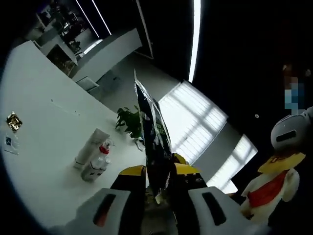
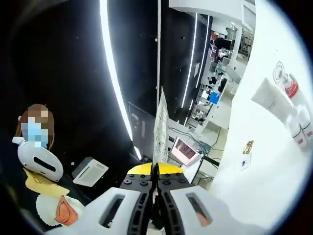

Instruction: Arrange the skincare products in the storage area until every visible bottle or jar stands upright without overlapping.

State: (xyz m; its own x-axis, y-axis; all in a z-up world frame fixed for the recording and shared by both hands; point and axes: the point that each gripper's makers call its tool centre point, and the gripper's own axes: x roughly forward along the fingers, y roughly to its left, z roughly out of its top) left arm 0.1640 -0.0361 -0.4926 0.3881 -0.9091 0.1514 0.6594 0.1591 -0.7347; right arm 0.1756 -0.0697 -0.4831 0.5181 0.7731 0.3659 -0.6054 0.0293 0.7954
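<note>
My left gripper (image 1: 159,172) is shut on a dark printed flat pouch (image 1: 152,128) that stands up between its yellow-tipped jaws. Left of it on the white table (image 1: 44,98), a white tube (image 1: 91,146) and a small clear bottle with a red cap (image 1: 97,165) lie side by side. My right gripper (image 2: 156,169) is shut on a thin silvery packet (image 2: 160,125) seen edge-on. In the right gripper view the white tube (image 2: 270,99), the red-capped bottle (image 2: 292,88) and another small white bottle (image 2: 299,126) are grouped on the table at the far right.
A gold sachet (image 1: 13,121) and a small clear packet (image 1: 9,143) lie on the table, the gold sachet (image 2: 248,146) also in the right gripper view. A potted plant (image 1: 129,121) stands beyond the table. A plush toy (image 1: 274,181) is off the table side, as is a person.
</note>
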